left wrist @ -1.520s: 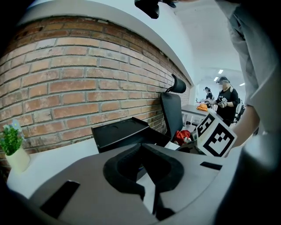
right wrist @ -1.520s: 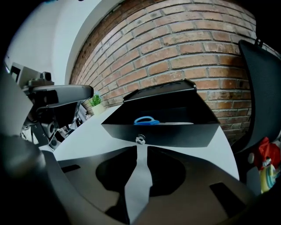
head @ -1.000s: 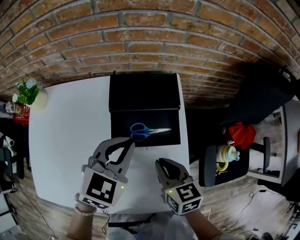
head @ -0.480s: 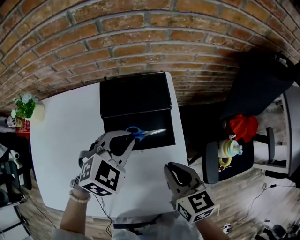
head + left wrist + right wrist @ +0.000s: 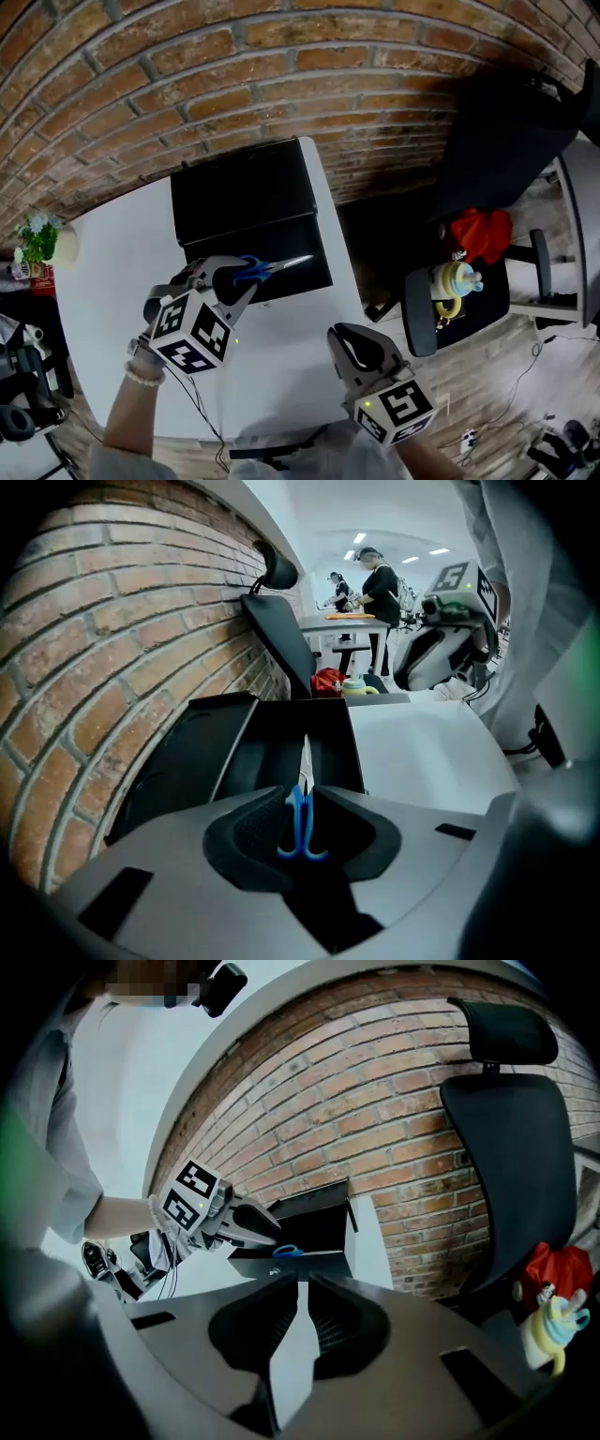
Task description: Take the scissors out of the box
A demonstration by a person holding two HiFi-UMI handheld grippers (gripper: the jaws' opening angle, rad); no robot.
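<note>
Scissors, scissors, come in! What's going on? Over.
Left gripper shut on blue scissors handles. Right gripper shut, empty. Blades over black box, nothing blocking.

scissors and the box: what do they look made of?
The scissors have smooth blue handles, probably plastic, and pale shiny blades, probably steel. The box is matte black with thin flat walls: cardboard or plastic, can't tell which.
</note>
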